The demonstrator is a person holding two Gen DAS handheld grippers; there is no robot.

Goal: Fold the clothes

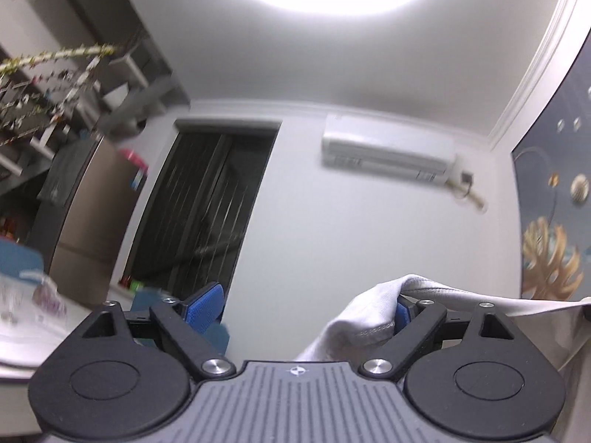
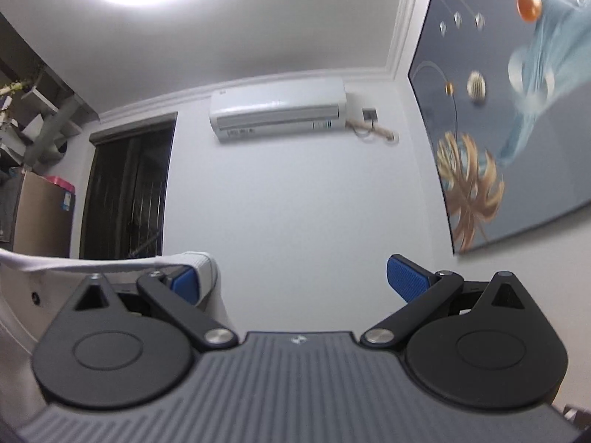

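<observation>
Both grippers point up toward the wall and ceiling. My left gripper (image 1: 303, 310) is open, its blue pads wide apart. A light grey garment (image 1: 369, 317) is draped over its right finger and stretches off to the right edge. My right gripper (image 2: 291, 280) is open too. The same grey garment (image 2: 110, 264) hangs over its left finger and runs off to the left. Neither pair of jaws is closed on the cloth; it hangs hooked over one finger of each. The rest of the garment is hidden below the views.
A white air conditioner (image 2: 277, 110) is mounted on the far wall beside a dark doorway (image 1: 207, 206). A wall mural (image 2: 509, 140) is on the right. Shelves (image 1: 55, 110) and a brown cabinet (image 1: 92, 221) stand at the left, with a table edge (image 1: 22, 332).
</observation>
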